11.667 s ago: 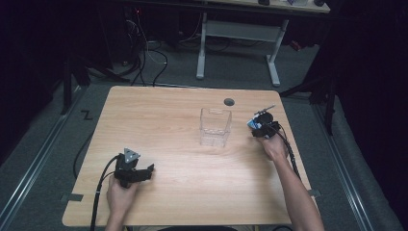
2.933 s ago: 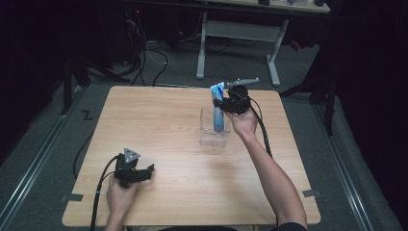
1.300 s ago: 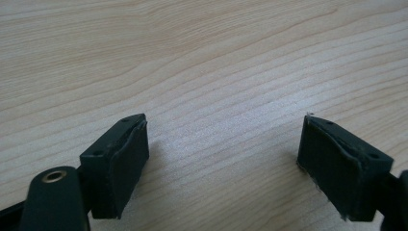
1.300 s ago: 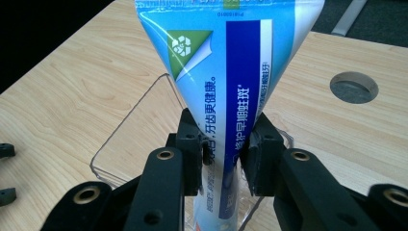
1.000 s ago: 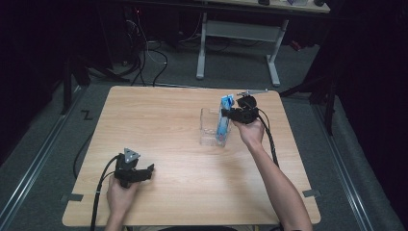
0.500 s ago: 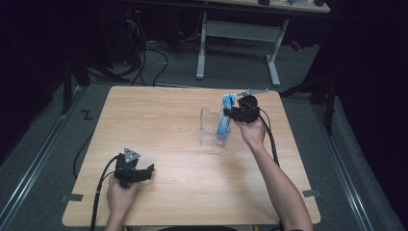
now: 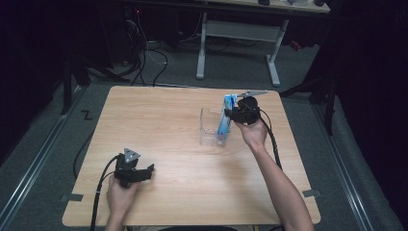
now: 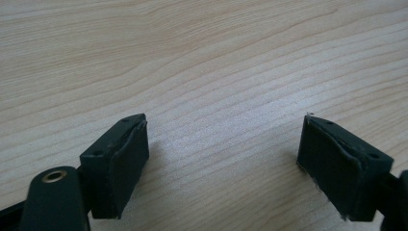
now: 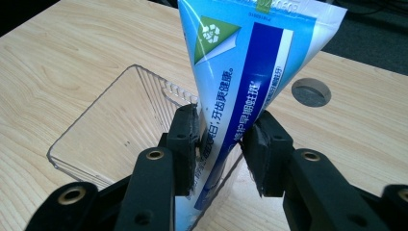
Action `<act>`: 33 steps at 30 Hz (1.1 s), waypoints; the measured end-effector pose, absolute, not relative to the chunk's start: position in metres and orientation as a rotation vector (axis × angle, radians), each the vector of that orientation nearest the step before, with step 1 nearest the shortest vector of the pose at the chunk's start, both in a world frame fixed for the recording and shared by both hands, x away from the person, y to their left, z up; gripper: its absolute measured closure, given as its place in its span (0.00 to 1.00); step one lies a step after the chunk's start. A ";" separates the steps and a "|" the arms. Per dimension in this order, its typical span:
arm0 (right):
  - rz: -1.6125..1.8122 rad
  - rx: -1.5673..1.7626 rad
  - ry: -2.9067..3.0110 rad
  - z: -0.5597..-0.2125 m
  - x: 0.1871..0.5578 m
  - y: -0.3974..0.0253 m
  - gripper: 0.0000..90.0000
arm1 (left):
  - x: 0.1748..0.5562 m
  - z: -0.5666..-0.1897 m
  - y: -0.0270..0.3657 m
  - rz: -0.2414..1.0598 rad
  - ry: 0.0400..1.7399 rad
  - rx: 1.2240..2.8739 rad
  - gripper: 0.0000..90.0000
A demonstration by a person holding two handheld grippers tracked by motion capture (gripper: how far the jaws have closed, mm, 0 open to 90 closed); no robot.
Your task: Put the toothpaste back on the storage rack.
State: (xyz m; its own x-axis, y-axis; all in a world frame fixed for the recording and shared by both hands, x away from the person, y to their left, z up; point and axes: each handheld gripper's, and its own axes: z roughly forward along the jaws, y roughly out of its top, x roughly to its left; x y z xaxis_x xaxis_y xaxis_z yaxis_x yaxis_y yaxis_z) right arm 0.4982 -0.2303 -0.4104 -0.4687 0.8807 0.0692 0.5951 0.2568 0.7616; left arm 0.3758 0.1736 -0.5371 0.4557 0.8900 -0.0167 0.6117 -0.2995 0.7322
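A blue and white toothpaste tube (image 9: 240,82) stands nearly upright, its lower end down inside a clear plastic box (image 9: 120,125). My right gripper (image 9: 221,144) is shut on the tube's middle. In the high view the tube (image 7: 224,118) leans against the right wall of the box (image 7: 210,129), with the right gripper (image 7: 235,114) just to its right. My left gripper (image 7: 144,171) rests on the table near the front left, held by a hand. In the left gripper view it (image 8: 223,159) stands open over bare wood, nothing between its pads (image 8: 127,159).
The wooden table (image 7: 168,120) has a round cable hole (image 9: 311,92) near its far edge, behind the box. Cables trail from both grippers. Beyond the table stand a white desk frame (image 7: 238,33) and dark floor.
The right gripper has carried the tube from the table's right side to the box and lowered its end into it. Over the last second it sank slightly. The left gripper has stayed still.
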 end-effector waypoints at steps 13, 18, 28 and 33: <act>1.049 1.342 2.147 -0.410 0.496 -0.233 0.61 | 0.376 -0.537 0.174 0.524 1.249 2.027 0.21; 1.066 1.336 2.144 -0.407 0.493 -0.234 0.56 | 0.376 -0.537 0.174 0.524 1.249 2.027 0.21; 1.127 1.347 2.107 -0.402 0.484 -0.240 0.53 | 0.376 -0.537 0.174 0.524 1.249 2.027 0.21; 1.147 1.360 2.088 -0.400 0.478 -0.248 0.54 | 0.376 -0.537 0.174 0.524 1.249 2.027 0.21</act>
State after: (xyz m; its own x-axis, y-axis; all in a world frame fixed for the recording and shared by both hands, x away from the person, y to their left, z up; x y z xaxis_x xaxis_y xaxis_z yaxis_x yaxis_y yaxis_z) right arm 0.4778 -0.2476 -0.4000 -0.4494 0.8874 0.1027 0.5629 0.1920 0.8039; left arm 0.3759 0.1736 -0.5371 0.4559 0.8899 -0.0167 0.6117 -0.2996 0.7322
